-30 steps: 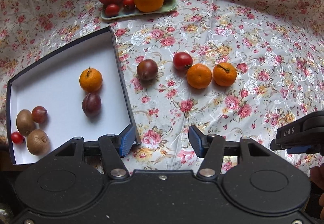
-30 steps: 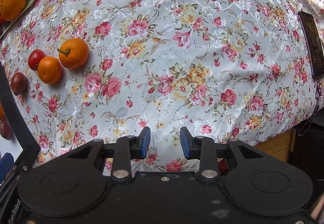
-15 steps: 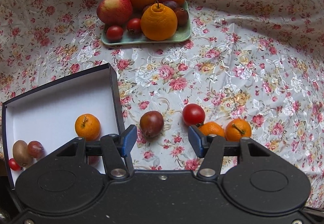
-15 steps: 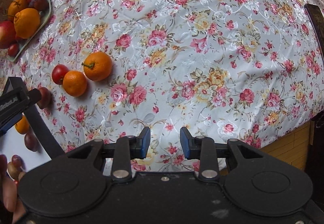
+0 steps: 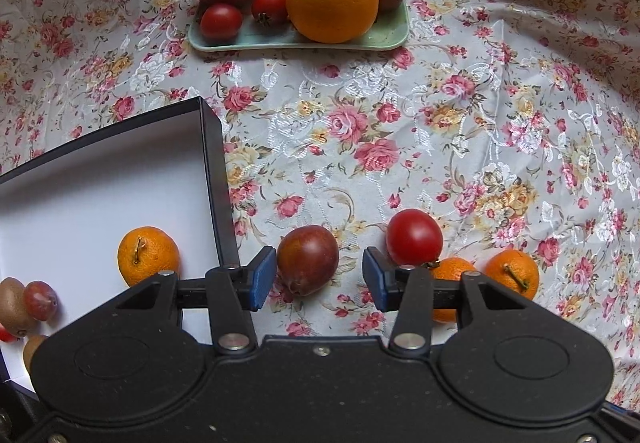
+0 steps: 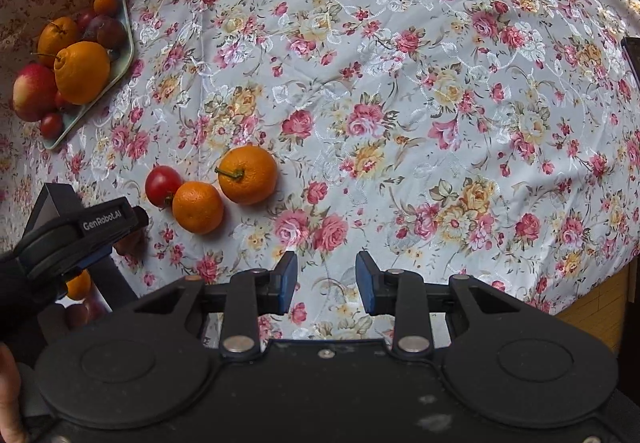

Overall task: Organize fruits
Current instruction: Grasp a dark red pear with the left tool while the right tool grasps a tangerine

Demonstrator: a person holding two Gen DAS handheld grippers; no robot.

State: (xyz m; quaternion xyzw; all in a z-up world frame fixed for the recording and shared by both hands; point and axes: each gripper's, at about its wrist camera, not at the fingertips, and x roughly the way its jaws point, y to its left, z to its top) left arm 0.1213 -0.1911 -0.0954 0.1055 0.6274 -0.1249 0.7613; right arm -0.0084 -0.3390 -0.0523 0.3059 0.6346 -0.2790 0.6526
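Left hand-held gripper [image 5: 319, 277] spread wide around dark plum [image 5: 307, 259], not gripping.

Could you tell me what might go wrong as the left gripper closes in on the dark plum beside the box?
The left gripper is open around the dark plum, which sits nearer its left pad; an uneven squeeze could roll the round fruit away. The right finger is close to the red tomato and may nudge it into the small orange. The left finger is near the box wall and could catch it.
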